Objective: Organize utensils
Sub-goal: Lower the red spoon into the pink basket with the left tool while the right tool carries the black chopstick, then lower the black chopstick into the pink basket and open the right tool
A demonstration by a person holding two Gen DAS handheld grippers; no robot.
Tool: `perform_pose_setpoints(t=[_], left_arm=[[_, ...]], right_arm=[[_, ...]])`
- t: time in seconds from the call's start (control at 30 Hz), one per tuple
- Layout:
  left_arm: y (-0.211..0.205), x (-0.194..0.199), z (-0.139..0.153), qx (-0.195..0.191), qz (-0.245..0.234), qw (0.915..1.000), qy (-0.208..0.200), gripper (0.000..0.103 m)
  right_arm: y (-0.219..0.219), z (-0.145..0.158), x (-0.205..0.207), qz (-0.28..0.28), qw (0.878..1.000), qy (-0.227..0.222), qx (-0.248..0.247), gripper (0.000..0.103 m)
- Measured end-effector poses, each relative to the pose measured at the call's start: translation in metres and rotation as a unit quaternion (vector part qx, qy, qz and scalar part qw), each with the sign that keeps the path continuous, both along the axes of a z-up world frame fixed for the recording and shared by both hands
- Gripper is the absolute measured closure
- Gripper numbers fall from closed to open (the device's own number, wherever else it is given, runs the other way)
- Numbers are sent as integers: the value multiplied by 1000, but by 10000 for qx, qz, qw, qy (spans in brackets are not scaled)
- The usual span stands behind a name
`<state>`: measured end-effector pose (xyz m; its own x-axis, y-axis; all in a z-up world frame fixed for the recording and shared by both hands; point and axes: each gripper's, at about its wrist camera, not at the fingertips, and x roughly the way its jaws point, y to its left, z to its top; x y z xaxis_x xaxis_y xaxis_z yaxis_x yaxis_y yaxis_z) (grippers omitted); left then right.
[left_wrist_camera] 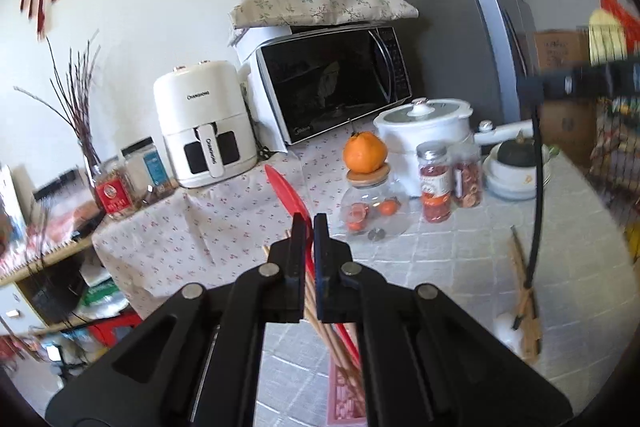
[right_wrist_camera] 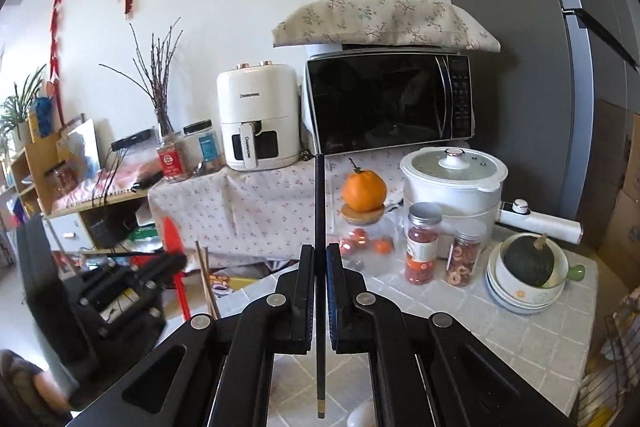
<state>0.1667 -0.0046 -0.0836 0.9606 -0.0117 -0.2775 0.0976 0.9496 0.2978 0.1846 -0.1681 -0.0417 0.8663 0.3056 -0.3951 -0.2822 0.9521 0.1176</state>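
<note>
My left gripper point(left_wrist_camera: 309, 221) is shut on a red spatula point(left_wrist_camera: 286, 189) whose blade sticks up past the fingertips. Wooden chopsticks point(left_wrist_camera: 320, 323) run under the jaws beside its handle, down into a pink holder point(left_wrist_camera: 340, 401). I cannot tell whether the pads also pinch them. My right gripper point(right_wrist_camera: 320, 249) is shut on a black chopstick point(right_wrist_camera: 319, 195), held upright above the tiled table point(right_wrist_camera: 500, 339). The left wrist view shows that chopstick point(left_wrist_camera: 538, 187) hanging at the right. More wooden sticks point(left_wrist_camera: 524, 299) lie on the table below it. The right wrist view shows the left gripper point(right_wrist_camera: 176, 261), blurred, at the left.
A glass jar point(right_wrist_camera: 362, 243) with an orange point(right_wrist_camera: 364, 191) on its lid stands mid-table, two spice jars point(right_wrist_camera: 422, 247) to its right. Behind are a white cooker point(right_wrist_camera: 454, 183), a microwave point(right_wrist_camera: 388, 103) and an air fryer point(right_wrist_camera: 260, 115). Stacked bowls with a dark squash point(right_wrist_camera: 528, 265) sit at right.
</note>
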Motion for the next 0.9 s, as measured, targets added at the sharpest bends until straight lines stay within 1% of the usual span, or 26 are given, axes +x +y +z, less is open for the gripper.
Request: perform_pose_setpoints(t=[0.07,0.13,0.27,0.37,0.43,0.53,0.57,0.63,0.67,0.8,0.9], left_arm=[[-1,1,-8,52,-3,10000,53,99],[-4,1,-15,188,-25,9998,69,99],[-11,-1,-24,386,-121,9989,238,99],[-11,1,-27,392,-51,9983,438,99],[-6,7,-29,230,6,9969,758,98],[7,12,-25,-270,80,9932,1125,97],[11,13,-23,-416,133,9918,1200,97],[19,13,-17,-698,190,9900,1208,97],[21,13,-15,-782,191,9895,1201,97],[22,12,-14,-875,167,9881,1251,97],[24,12,-12,-1060,101,9836,1456,97]], right_arm=[[2,0,0,27,10000,-9,29,98],[4,-1,-3,54,10000,-43,59,98],[7,-2,-6,145,9998,-85,92,98],[9,-3,-5,171,9998,-90,99,98],[10,-4,-5,179,9997,-93,113,98],[12,-4,-5,204,9996,-117,163,98],[13,-4,-5,208,9995,-142,174,98],[15,-3,-5,221,9994,-171,213,98],[16,-3,-5,233,9993,-182,233,98],[24,-3,-7,323,9986,-226,362,98],[28,-2,-7,385,9976,-244,525,98]])
